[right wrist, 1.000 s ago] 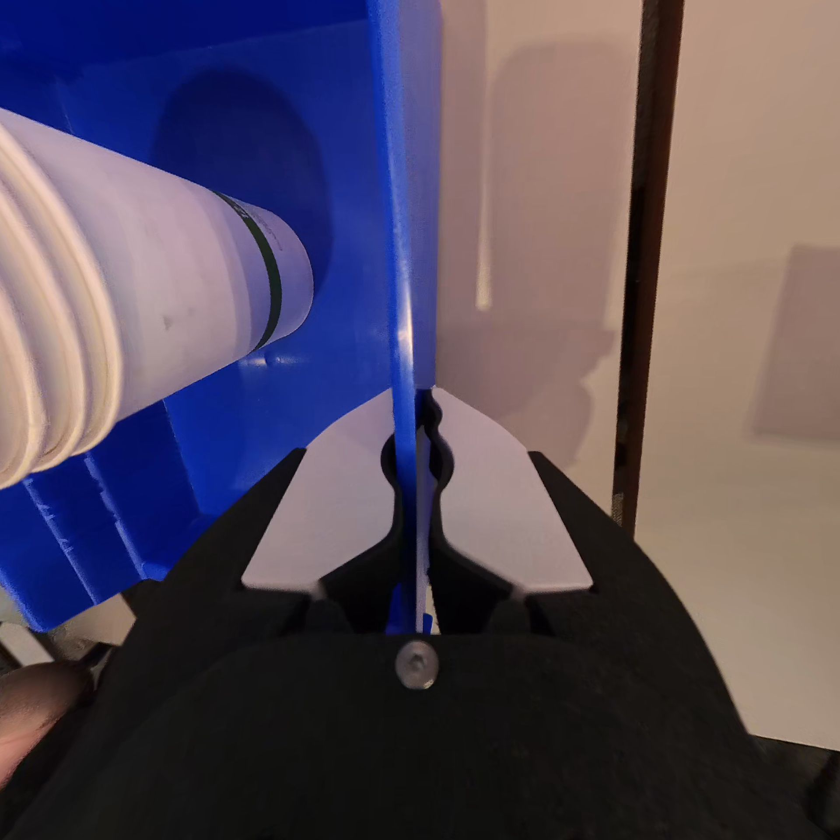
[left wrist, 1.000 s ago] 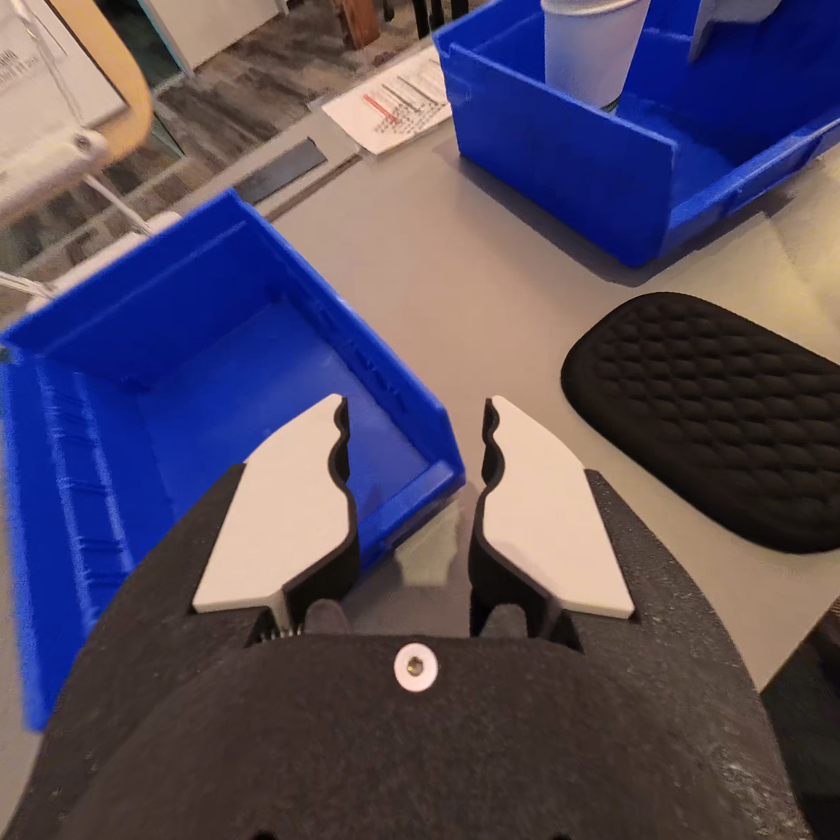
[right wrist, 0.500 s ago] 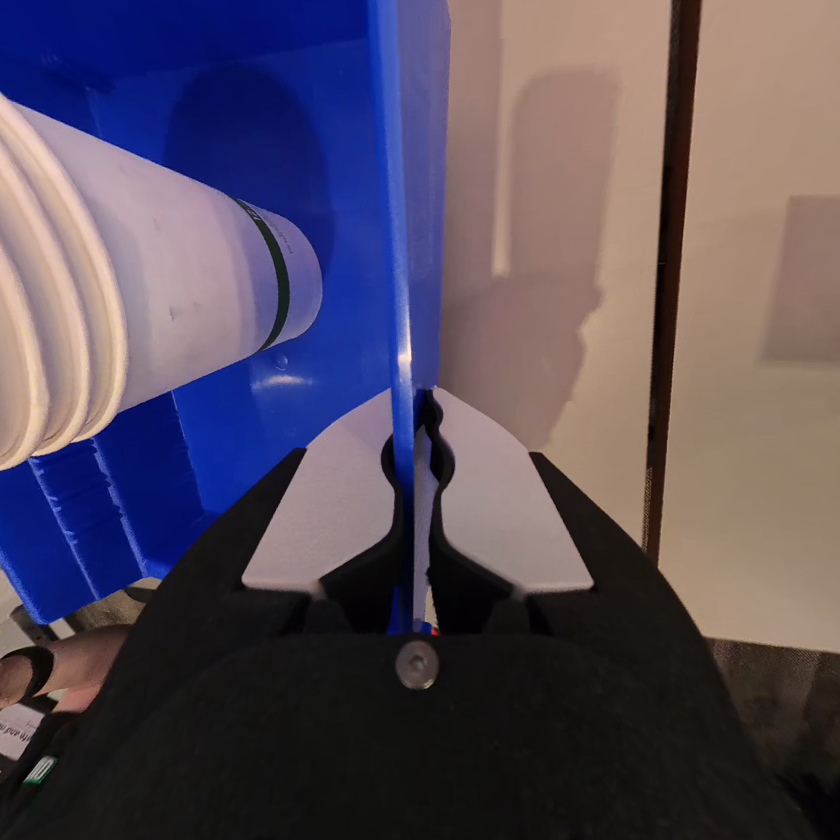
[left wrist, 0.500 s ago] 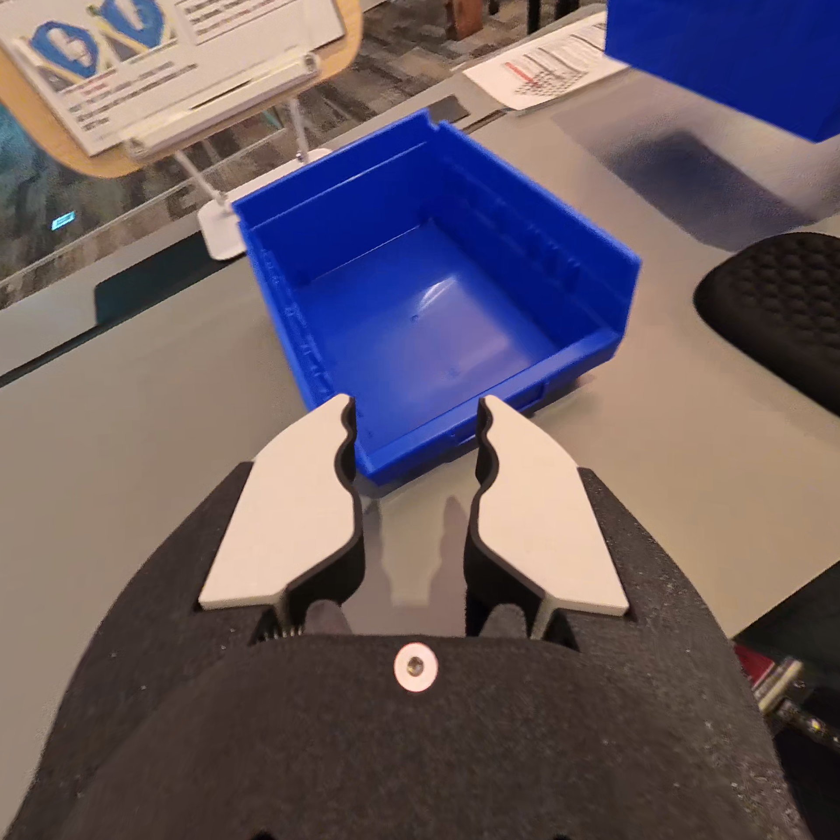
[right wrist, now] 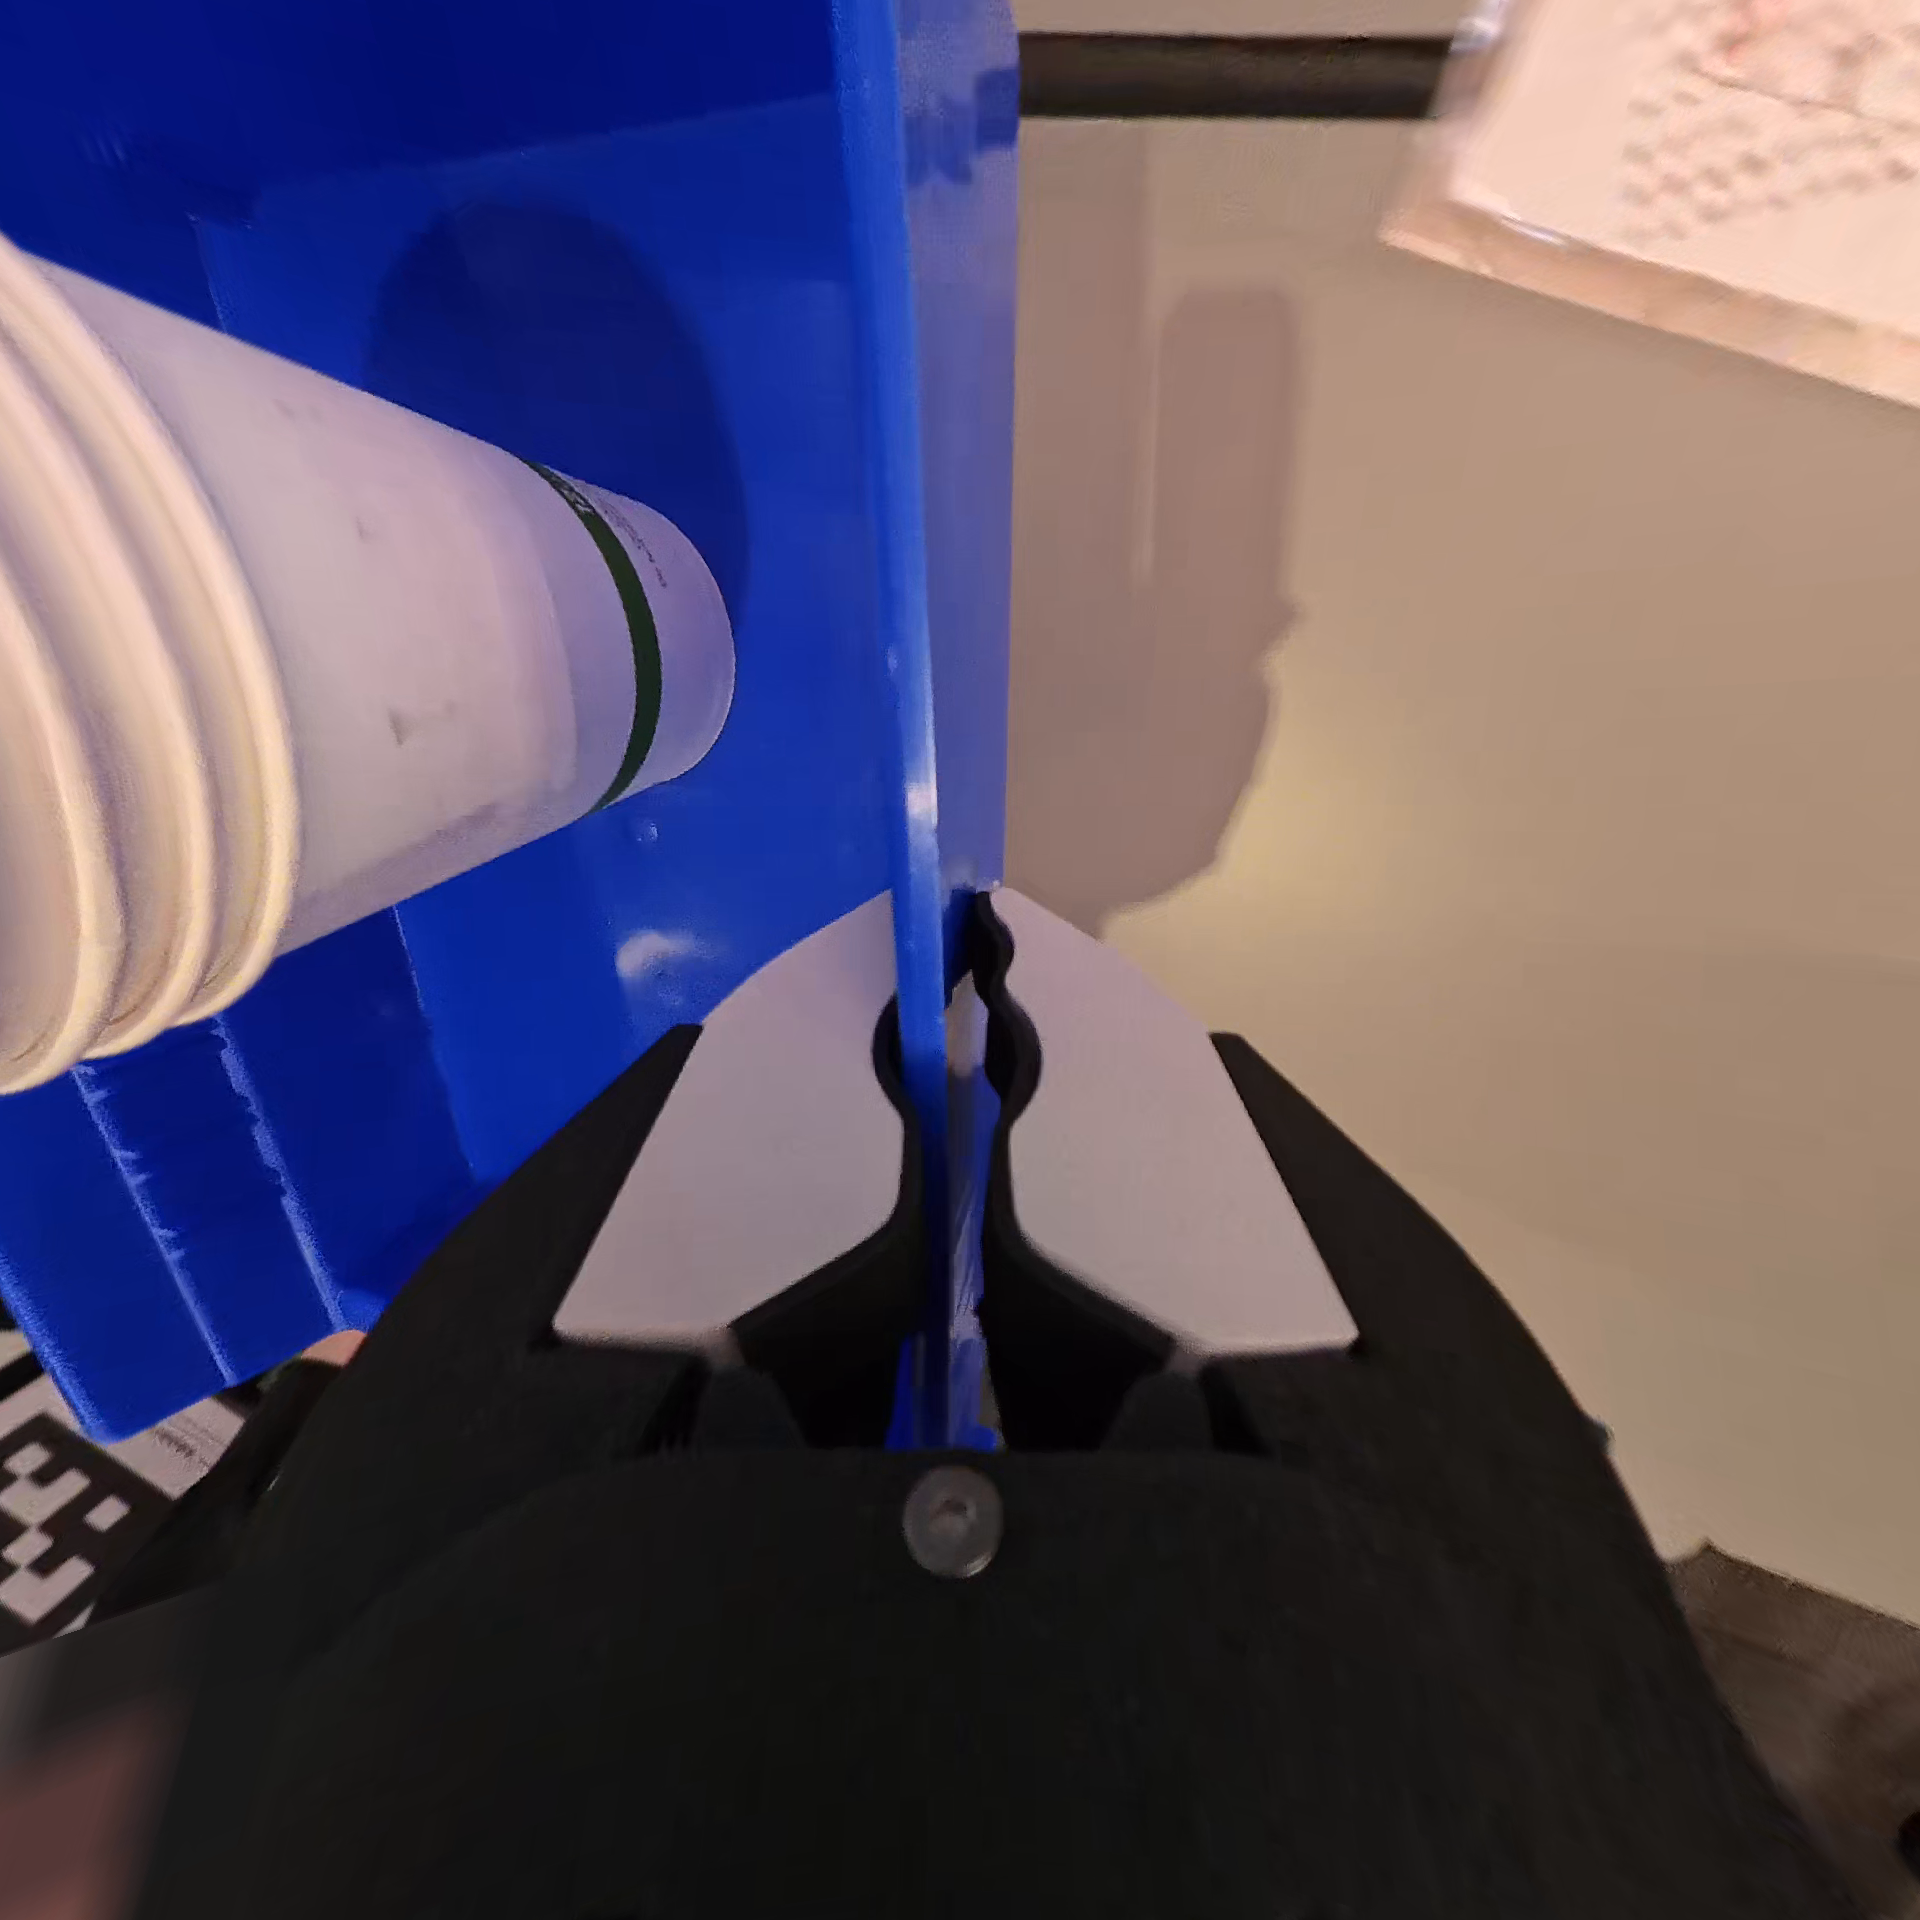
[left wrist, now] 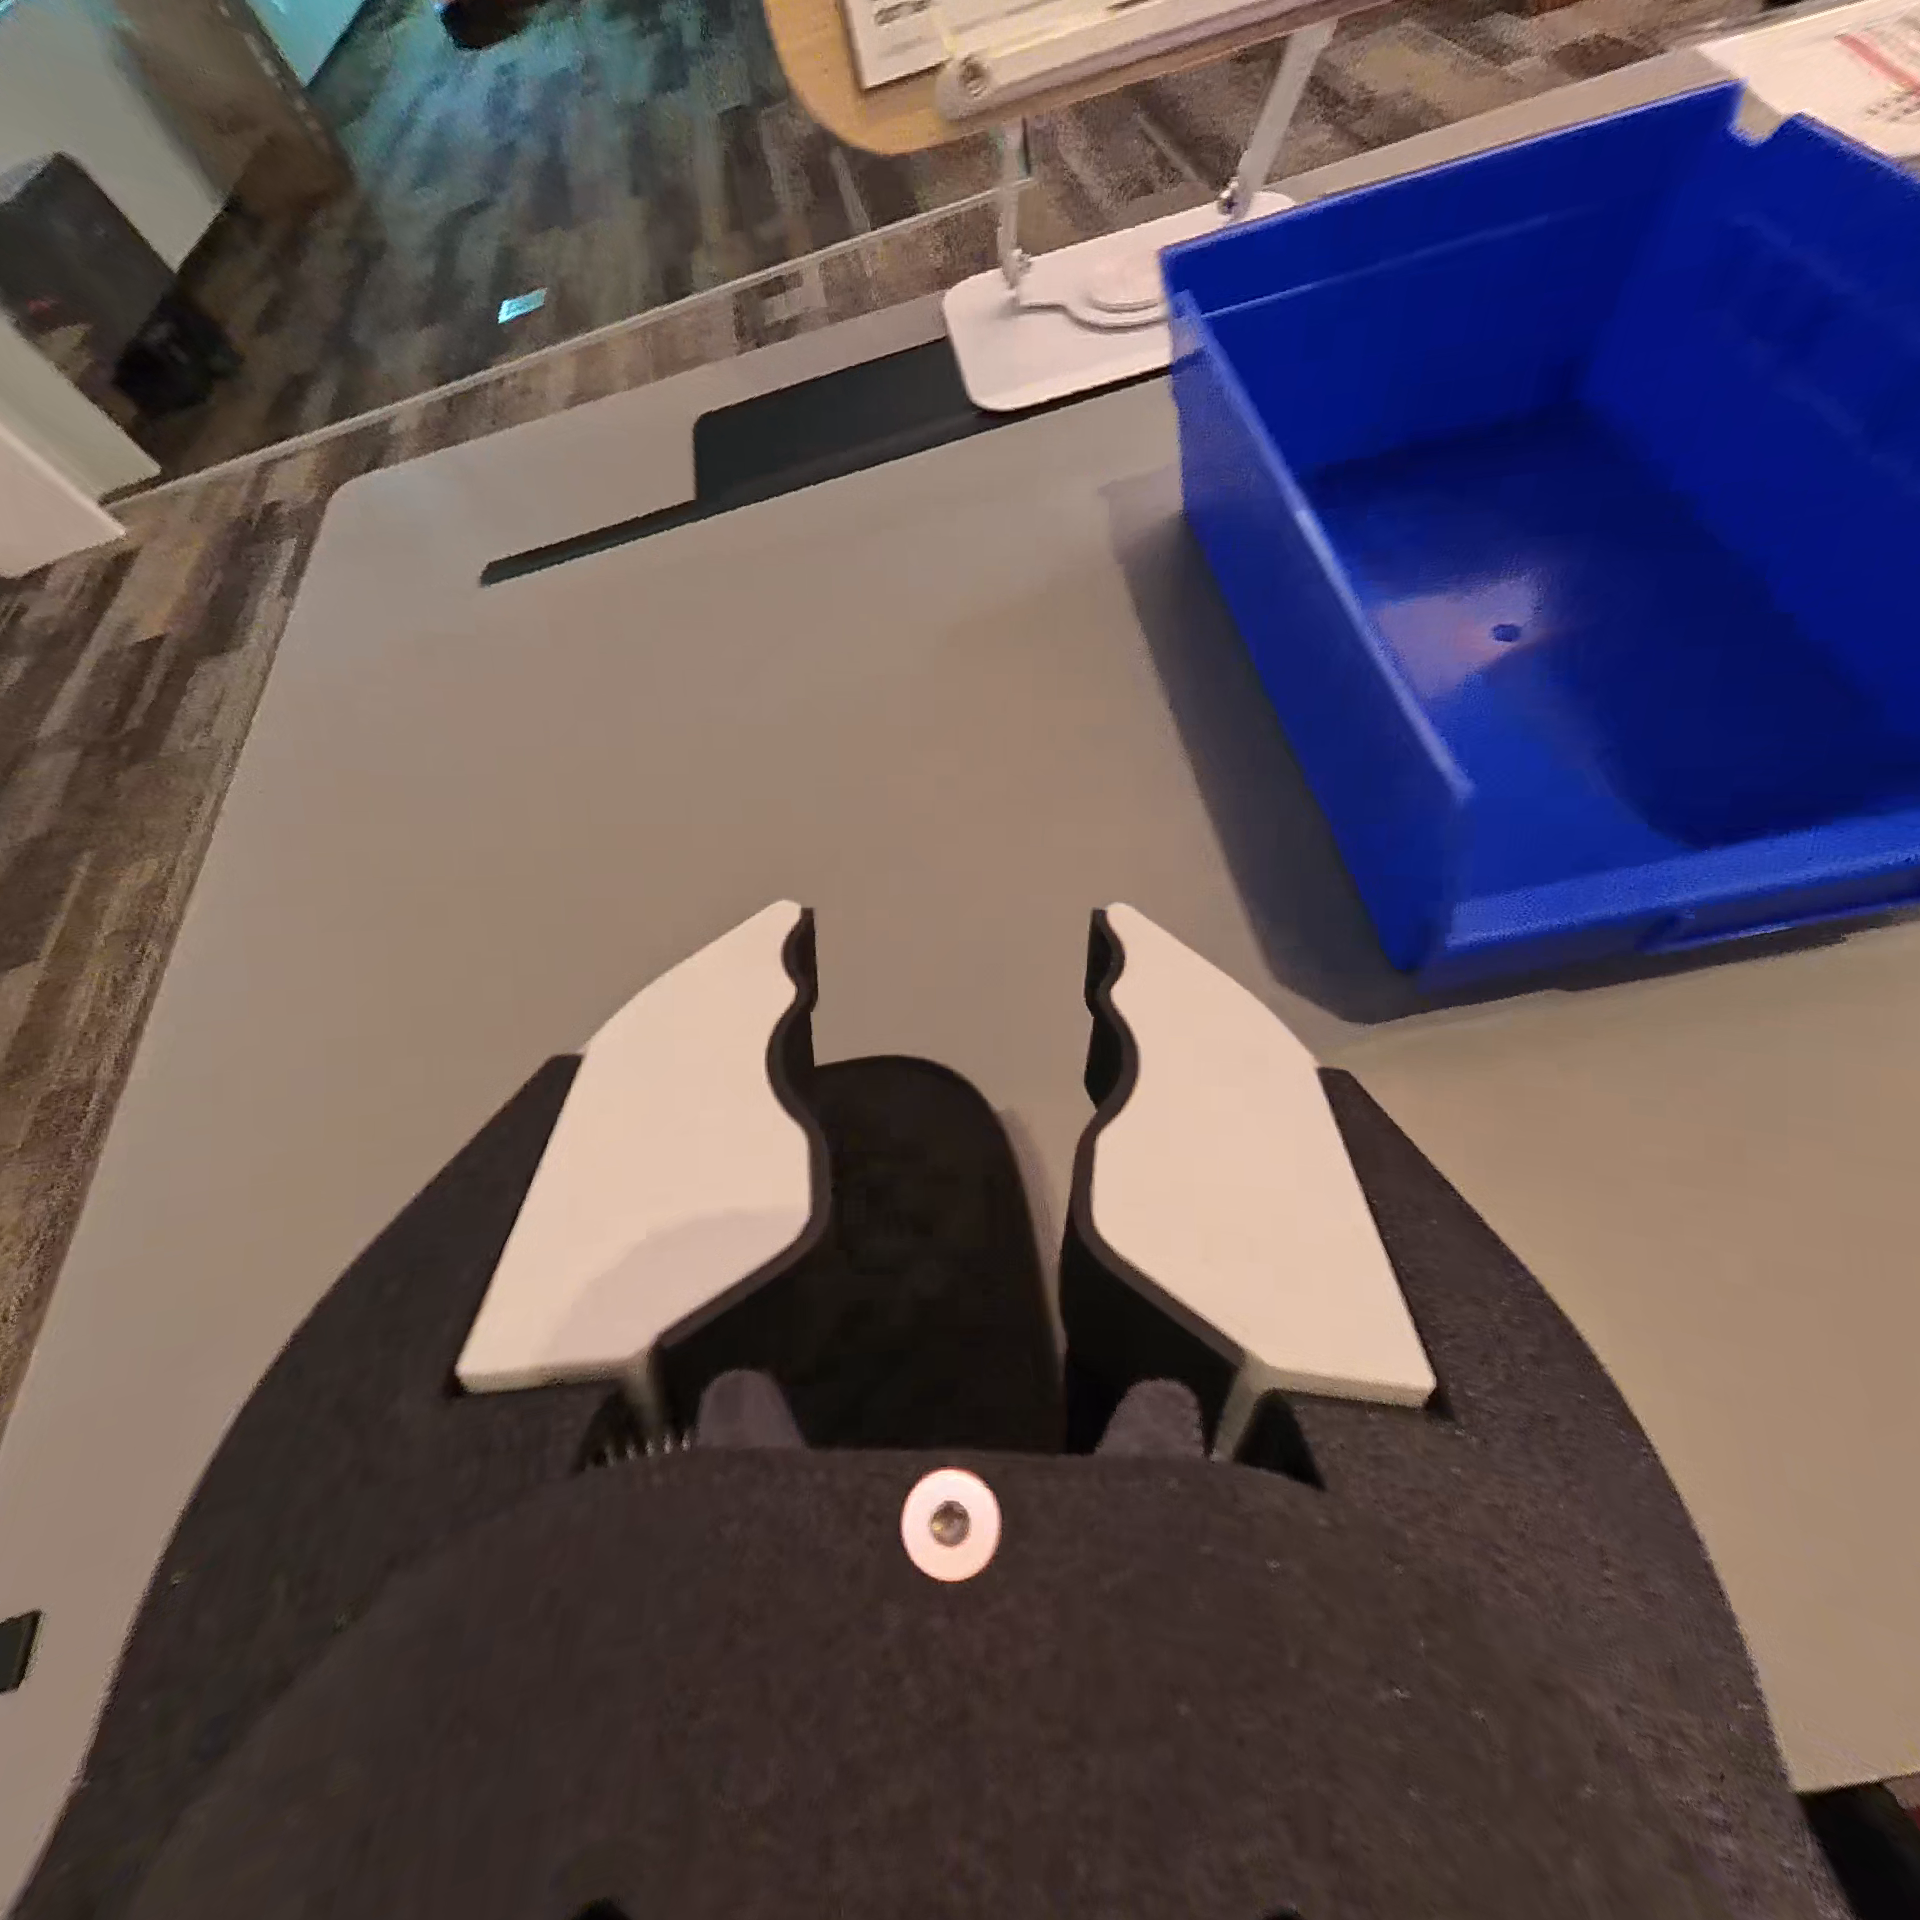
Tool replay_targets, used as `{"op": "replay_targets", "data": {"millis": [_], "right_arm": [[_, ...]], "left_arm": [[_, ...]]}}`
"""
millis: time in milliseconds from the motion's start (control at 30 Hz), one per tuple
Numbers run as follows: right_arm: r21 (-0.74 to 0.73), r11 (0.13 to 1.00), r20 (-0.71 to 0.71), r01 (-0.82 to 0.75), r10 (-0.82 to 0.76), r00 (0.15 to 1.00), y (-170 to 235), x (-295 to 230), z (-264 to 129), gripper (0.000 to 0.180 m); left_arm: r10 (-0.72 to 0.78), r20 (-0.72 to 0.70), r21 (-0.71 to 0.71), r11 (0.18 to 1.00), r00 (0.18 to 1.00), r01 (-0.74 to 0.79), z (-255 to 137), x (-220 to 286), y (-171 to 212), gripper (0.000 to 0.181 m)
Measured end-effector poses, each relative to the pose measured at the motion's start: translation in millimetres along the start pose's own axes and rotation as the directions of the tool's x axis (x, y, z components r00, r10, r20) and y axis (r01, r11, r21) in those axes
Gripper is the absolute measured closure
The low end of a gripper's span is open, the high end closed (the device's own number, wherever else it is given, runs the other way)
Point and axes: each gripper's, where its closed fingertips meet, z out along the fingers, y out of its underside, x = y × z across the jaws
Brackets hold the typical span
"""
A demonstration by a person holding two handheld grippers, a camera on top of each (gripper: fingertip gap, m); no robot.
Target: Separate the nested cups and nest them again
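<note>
Nothing is separated yet, I judge. My right gripper (right wrist: 951,1049) is clamped on a wall of the blue bin (right wrist: 623,312) holding the nested cups (right wrist: 343,686) (rims stacked together). My left gripper (left wrist: 951,940) hangs agape, empty, over the grey table (left wrist: 727,727), beside an empty bin (left wrist: 1351,436).

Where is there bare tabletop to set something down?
Widest bare patch: grey table ahead of the open left gripper, between the dark slot and the empty blue bin. Right gripper clamps the cups' bin wall: crowded.
</note>
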Motion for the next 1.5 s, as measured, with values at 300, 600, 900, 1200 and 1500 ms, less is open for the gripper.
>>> {"op": "replay_targets", "data": {"millis": [300, 600, 900, 1200, 1500], "right_arm": [[-0.068, 0.957, 0.149, 0.28, -0.268, 0.952, -51.1, -207.4, 88.6, 0.174], [-0.11, 0.897, 0.189, 0.428, -0.403, 0.895, -62.6, -353.4, 184.3, 0.174], [-0.141, 0.895, 0.159, 0.424, -0.402, 0.902, -61.9, -420.8, 300.3, 0.173], [-0.127, 0.922, 0.105, 0.365, -0.353, 0.93, -61.8, -434.5, 370.7, 0.173], [-0.089, 0.918, 0.164, 0.386, -0.369, 0.915, -53.7, -454.7, 381.3, 0.167]], "left_arm": [[-0.023, 0.108, -0.064, 0.998, 0.994, 0.03, -7.2, -66.5, 38.4, 0.132], [-0.098, 0.209, -0.107, 0.987, 0.973, 0.123, -23.5, -134.4, 80.0, 0.132], [-0.184, 0.287, -0.107, 0.969, 0.94, 0.222, -44.1, -184.6, 116.6, 0.131], [-0.309, 0.235, 0.002, 0.948, 0.921, 0.318, -24.6, -196.7, 99.9, 0.112], [-0.358, 0.154, -0.098, 0.922, 0.921, 0.375, 58.5, -193.1, 92.5, 0.111]]}}
